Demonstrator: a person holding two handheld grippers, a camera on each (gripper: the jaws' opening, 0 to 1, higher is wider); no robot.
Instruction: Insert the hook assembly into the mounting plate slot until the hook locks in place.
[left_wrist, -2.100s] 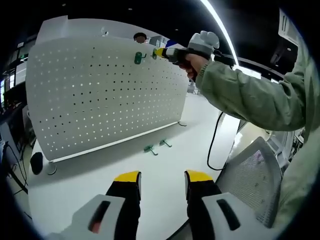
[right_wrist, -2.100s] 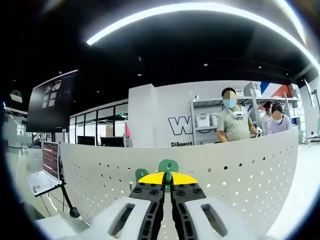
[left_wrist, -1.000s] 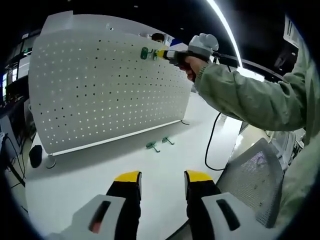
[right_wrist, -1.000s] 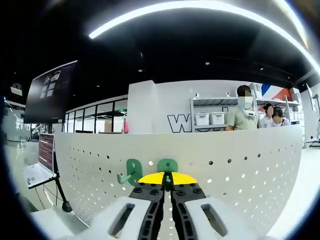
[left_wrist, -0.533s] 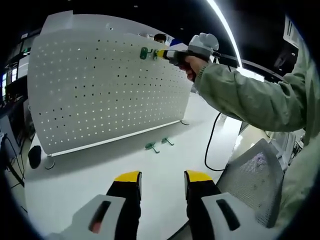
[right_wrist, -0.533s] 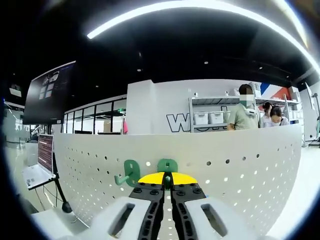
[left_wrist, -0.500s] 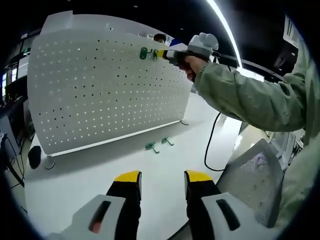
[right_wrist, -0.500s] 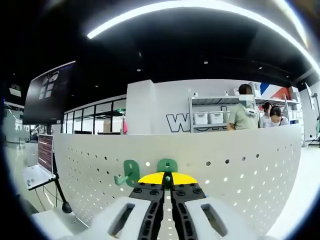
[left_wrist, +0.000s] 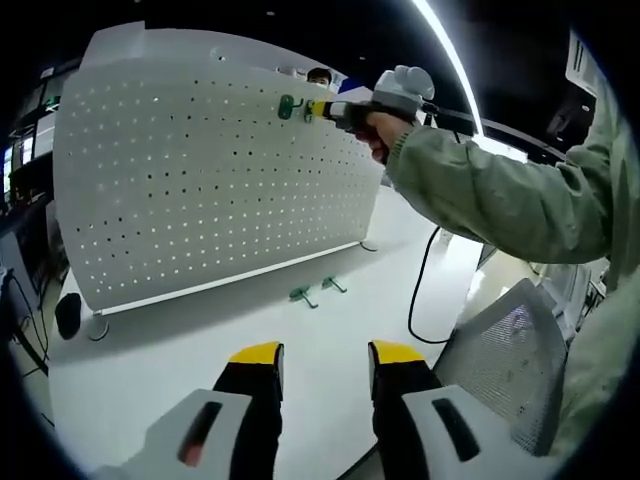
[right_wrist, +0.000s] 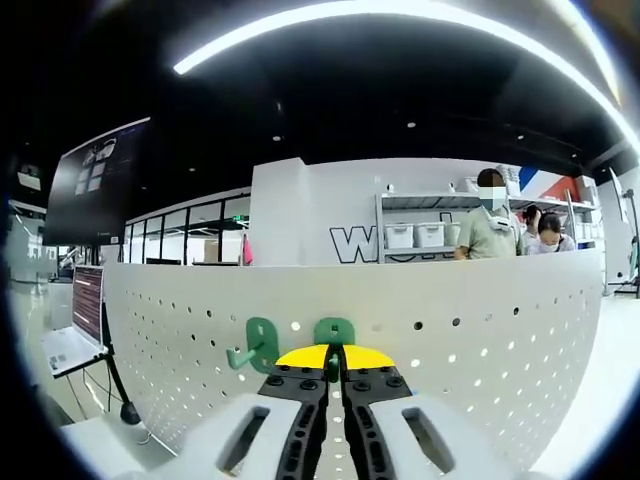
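A white pegboard (left_wrist: 200, 180) stands upright on the white table (left_wrist: 160, 350). In the right gripper view, my right gripper (right_wrist: 334, 362) is shut on a green hook (right_wrist: 334, 332) pressed against the pegboard (right_wrist: 480, 320) near its top edge. A second green hook (right_wrist: 256, 343) hangs on the board just to its left. In the left gripper view, the right gripper (left_wrist: 322, 108) reaches the board's top beside a green hook (left_wrist: 287, 106). Two more green hooks (left_wrist: 300, 295) (left_wrist: 332, 285) lie on the table. My left gripper (left_wrist: 323, 358) hovers open over the table's near edge.
A person's green sleeve (left_wrist: 500, 190) crosses the left gripper view. A black cable (left_wrist: 420, 290) hangs off the table's right side, next to a grey mesh chair (left_wrist: 500, 360). People (right_wrist: 490, 230) stand behind the board by shelves; a laptop (right_wrist: 75, 335) is at the left.
The right gripper, shut on its hook throughout, moved along the board's top, stopping beside the hook that hangs there. The left gripper stayed open and still.
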